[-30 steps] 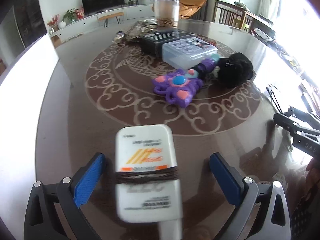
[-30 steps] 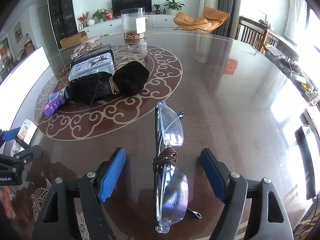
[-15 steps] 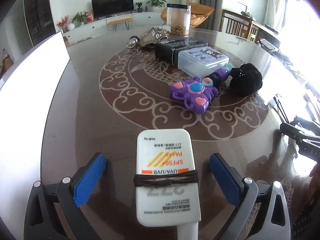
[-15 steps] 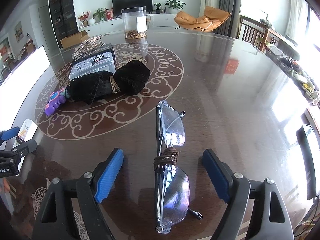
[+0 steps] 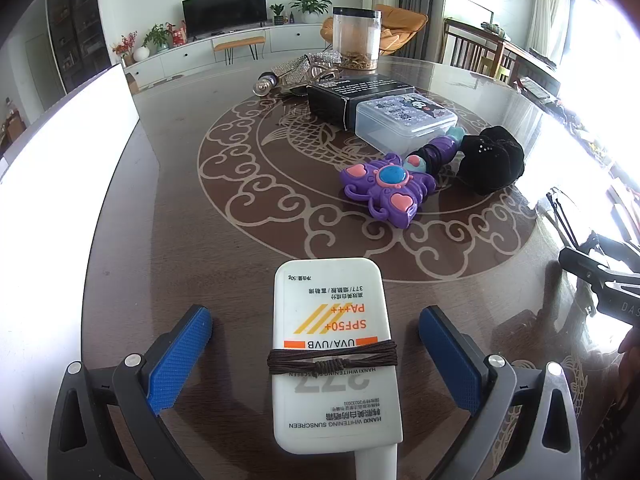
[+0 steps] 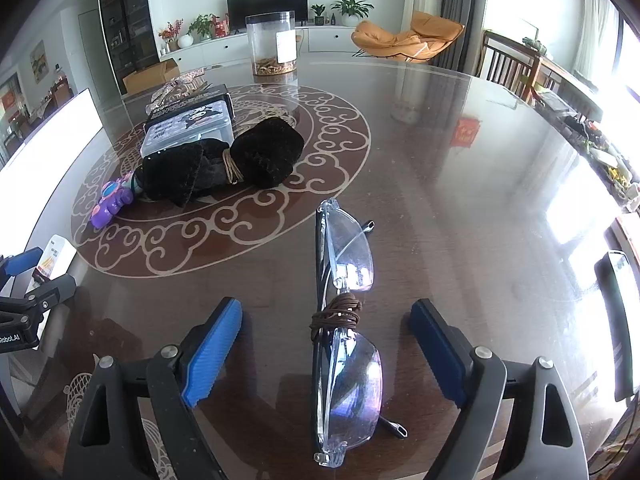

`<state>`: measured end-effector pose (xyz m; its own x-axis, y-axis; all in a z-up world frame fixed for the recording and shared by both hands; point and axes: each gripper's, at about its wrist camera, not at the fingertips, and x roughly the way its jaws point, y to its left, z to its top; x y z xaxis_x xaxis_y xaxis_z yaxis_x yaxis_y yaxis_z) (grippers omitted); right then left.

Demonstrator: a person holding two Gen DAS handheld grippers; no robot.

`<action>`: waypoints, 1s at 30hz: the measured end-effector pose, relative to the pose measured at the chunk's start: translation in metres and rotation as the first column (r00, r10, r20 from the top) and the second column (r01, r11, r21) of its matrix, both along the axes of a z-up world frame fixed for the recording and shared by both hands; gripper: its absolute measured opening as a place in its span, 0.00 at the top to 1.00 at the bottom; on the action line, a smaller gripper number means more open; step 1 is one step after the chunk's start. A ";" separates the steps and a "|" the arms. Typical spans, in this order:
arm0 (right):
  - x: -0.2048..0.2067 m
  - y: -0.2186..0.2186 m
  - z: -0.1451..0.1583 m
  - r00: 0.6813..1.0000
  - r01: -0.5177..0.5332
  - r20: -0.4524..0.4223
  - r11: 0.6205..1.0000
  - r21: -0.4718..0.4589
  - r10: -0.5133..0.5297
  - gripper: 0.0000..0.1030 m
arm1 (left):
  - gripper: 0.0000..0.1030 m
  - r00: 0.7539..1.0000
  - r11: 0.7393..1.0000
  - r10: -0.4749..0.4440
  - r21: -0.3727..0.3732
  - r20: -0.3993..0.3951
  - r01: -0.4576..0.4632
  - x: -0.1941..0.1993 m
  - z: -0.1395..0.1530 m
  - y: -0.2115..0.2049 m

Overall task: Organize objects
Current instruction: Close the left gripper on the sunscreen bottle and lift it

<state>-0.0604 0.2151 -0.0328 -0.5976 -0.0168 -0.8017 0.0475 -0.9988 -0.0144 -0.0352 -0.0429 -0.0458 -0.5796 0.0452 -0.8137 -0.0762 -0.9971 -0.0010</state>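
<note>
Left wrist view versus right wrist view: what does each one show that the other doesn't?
Only the left wrist view shows the sunscreen's label, lying between the open left gripper, and the toy's butterfly face. Only the right wrist view shows the glasses, between the open right gripper, and the phone at the table edge. Both show the black pouch, clear box, jar and table.

A glossy brown table (image 6: pixel 460 184) carries glasses (image 6: pixel 344 316), a sunscreen tube (image 5: pixel 334 356), a toy (image 5: pixel 386 188) and perhaps a black hair-bow (image 6: pixel 224 164).
</note>
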 end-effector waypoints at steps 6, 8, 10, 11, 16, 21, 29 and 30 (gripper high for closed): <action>-0.002 0.000 -0.001 1.000 -0.006 0.009 1.000 0.000 0.006 0.10 | 0.00 1.000 1.000 0.000 0.000 0.000 0.000 0.000 0.000 0.000; -0.002 0.000 -0.001 1.000 -0.006 0.008 1.000 0.002 0.006 0.10 | 0.00 1.000 1.000 -0.001 0.000 0.000 0.001 0.000 0.000 0.000; -0.002 -0.001 0.000 1.000 -0.008 0.002 1.000 0.009 0.008 0.10 | 0.00 1.000 1.000 -0.001 0.000 0.000 0.001 0.000 0.000 0.000; -0.001 -0.002 0.001 1.000 -0.011 -0.002 1.000 0.013 0.012 0.10 | 0.00 1.000 1.000 -0.001 0.000 0.000 0.001 0.000 0.000 0.000; -0.003 -0.004 0.000 1.000 -0.020 0.004 1.000 0.012 0.020 0.10 | 0.00 1.000 1.000 -0.001 0.000 0.000 0.001 0.000 0.000 0.000; -0.003 -0.003 0.000 1.000 -0.020 0.006 1.000 0.007 0.020 0.10 | 0.00 1.000 1.000 -0.001 0.000 0.000 0.001 0.000 0.000 0.000; -0.003 -0.003 0.000 1.000 -0.017 0.003 1.000 0.011 0.017 0.10 | 0.00 1.000 1.000 -0.001 0.000 0.000 0.001 -0.001 0.000 0.000; -0.003 -0.003 0.000 1.000 -0.018 0.003 1.000 0.012 0.018 0.10 | 0.00 1.000 1.000 -0.002 0.000 0.000 0.002 -0.001 -0.001 0.000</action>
